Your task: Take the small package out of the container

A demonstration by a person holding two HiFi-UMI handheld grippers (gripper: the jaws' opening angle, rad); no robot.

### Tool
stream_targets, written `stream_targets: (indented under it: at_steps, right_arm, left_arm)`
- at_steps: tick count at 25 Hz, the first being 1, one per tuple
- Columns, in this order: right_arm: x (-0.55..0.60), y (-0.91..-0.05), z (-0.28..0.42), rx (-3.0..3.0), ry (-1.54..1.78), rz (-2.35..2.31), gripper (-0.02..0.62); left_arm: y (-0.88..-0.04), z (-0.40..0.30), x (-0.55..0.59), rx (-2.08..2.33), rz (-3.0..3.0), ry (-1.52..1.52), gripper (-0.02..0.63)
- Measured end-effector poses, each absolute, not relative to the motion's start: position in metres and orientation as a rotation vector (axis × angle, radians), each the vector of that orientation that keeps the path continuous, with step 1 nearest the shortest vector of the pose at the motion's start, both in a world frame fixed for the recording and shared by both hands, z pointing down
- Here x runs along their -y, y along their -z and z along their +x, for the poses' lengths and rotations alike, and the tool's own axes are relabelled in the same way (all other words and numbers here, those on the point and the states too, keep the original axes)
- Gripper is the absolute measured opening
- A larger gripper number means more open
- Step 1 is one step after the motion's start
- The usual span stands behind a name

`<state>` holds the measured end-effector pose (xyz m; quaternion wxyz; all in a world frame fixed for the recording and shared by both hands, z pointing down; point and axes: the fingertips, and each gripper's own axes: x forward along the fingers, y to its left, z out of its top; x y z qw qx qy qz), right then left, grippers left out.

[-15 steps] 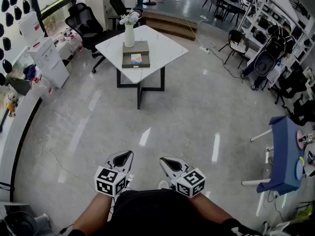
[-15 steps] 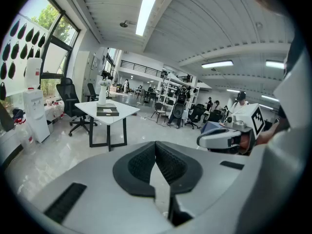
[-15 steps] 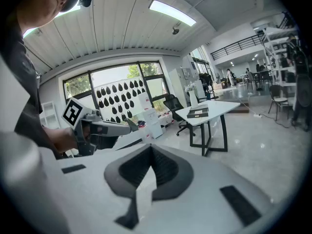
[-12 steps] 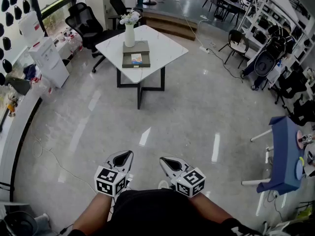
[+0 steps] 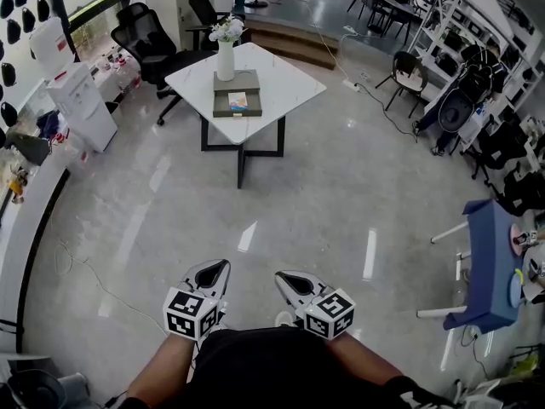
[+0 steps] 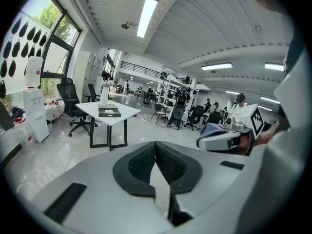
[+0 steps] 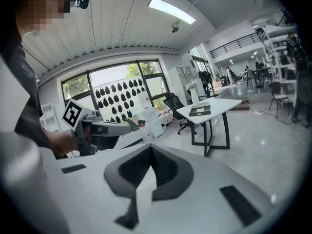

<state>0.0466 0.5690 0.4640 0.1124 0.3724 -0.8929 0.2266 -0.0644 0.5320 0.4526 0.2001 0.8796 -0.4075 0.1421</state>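
- location: the small package (image 5: 238,101) lies flat inside the dark, shallow container (image 5: 237,114) on the white table (image 5: 281,88), just in front of the white vase (image 5: 225,58). all of this is well apart from both grippers, across open floor.
- left gripper (image 5: 216,267): jaws pressed together, nothing between them; held close to the person's body.
- right gripper (image 5: 286,277): jaws likewise together and empty, beside the left one.
- expected handling: the package looks thin, flat and light, so it should lift with little force. whether it is stiff or soft cannot be told at this range.
- recommended hold: spread the jaws first, then pinch one exposed edge of the package, clear of the container wall.
- caution: a flat item lying on the container floor may slide rather than lift; the vase stands near the reach path.
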Motion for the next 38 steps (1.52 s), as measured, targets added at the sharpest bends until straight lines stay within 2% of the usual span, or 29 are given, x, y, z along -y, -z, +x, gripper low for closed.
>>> stream_targets:
  at_steps: [15, 27, 38]
  right_arm:
    - [-0.574, -0.491, -0.034, 2.540, -0.746, 1.157, 0.000]
    - [-0.486, -0.496, -0.025, 2.590, -0.765, 1.119, 0.000]
    - [-0.347, -0.475, 0.017, 2.694, -0.747, 1.079, 0.000]
  left_arm:
    - [-0.491, -0.173, -0.532, 1.137, 2.379, -0.414, 0.003]
    - [-0.501, -0.168, -0.476, 1.209, 2.314, -0.445, 0.002]
    - [-0.474, -0.114, -0.334, 1.288, 2.380, -0.477, 0.003]
